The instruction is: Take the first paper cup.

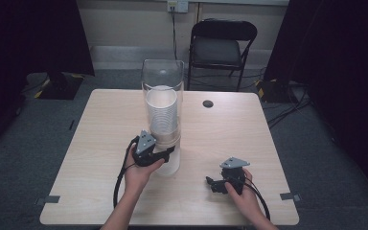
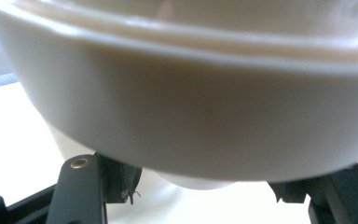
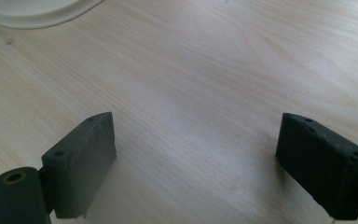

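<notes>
High view shows the left gripper pinching the white cup under the clear dispenser, while right gripper view shows jaws spread over bare table.

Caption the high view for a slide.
Left gripper grips the bottom cup under a clear cup dispenser; right gripper rests open on the table.

High view overlooks table (gripper views: close-ups).
</notes>
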Demonstrator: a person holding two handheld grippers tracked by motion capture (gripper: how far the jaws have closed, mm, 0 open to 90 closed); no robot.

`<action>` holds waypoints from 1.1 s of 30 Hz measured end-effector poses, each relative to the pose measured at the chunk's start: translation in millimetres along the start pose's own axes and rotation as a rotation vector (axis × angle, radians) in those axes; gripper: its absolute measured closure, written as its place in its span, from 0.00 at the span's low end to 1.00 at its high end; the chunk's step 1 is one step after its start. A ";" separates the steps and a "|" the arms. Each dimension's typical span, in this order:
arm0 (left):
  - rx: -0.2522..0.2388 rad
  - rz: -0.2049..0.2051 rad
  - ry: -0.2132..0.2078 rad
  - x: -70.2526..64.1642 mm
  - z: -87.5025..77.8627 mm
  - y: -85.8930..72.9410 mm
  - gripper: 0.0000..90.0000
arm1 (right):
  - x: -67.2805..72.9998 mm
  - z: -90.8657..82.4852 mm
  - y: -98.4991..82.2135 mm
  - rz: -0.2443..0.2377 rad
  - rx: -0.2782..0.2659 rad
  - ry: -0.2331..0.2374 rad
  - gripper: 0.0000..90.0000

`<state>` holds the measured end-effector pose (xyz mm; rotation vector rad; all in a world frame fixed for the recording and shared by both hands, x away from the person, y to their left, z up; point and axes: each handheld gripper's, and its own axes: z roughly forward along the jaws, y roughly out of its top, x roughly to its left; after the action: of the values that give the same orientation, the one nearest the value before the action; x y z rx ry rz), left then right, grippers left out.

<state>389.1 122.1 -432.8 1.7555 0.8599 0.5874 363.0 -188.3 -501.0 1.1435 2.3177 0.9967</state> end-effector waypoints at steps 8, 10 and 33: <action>0.023 -0.008 0.005 -1.2 0.9 -2.7 0.41 | 0.0 0.0 0.0 0.000 0.000 0.000 0.13; 0.073 -0.008 0.012 -1.2 3.4 -8.2 0.41 | 0.0 0.0 0.1 0.001 0.000 0.000 0.13; 0.035 -0.007 -0.002 0.0 -8.4 -10.1 0.27 | -0.2 0.2 0.3 -0.001 0.001 0.004 0.12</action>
<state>380.2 129.1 -439.6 1.7835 0.8791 0.5696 363.5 -188.3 -500.9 1.1416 2.3214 0.9985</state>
